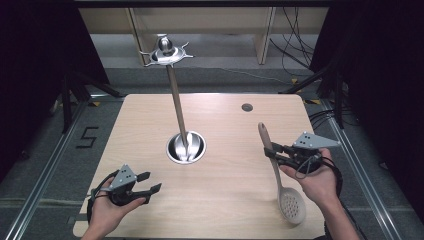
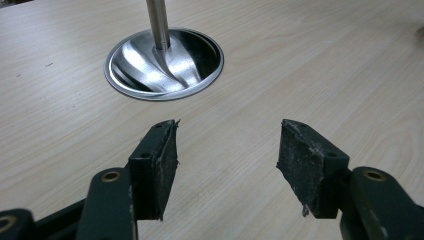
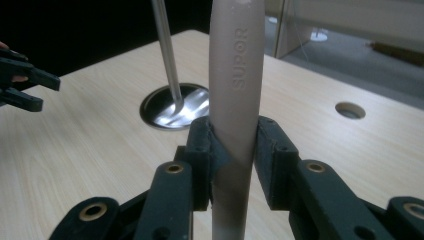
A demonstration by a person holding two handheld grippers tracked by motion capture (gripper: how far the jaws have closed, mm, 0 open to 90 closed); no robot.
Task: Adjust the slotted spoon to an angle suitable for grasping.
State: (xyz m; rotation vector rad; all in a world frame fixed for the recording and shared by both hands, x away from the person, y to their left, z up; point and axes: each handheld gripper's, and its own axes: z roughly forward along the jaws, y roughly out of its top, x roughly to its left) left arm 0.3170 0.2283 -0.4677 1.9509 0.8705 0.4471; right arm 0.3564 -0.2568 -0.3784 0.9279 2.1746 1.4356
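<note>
Skimmer (image 1: 278, 170) in the grip of the right hand-held gripper (image 1: 272, 151) at the right side of a pale wooden counter (image 1: 225, 200): the black jaws clamp the beige handle partway along its length, and the right gripper view shows the pads pressed against both sides of the handle (image 3: 235, 100), which bears raised lettering. From above, the handle points away from the person toward the counter's far edge, while the perforated round head (image 1: 292, 204) sits at the near end, close to the counter's front edge beside the person's right hand (image 1: 312, 182). Whether the head rests on the wood or hangs just over it cannot be told.

At the near left, the left hand-held gripper (image 1: 152, 182) is held low over the counter with its jaws apart and nothing between them; the left gripper view shows bare wood in the gap between the two worn pads (image 2: 310, 160). It is aimed toward the counter's middle, where a round steel base (image 1: 186, 148) is set into the surface. A slim metal pole (image 1: 177, 105) rises from that base, leaning slightly left, and carries a spiked metal top (image 1: 165, 51). A small round hole (image 1: 247, 107) lies in the counter near its far right corner, well apart from both hands.
</note>
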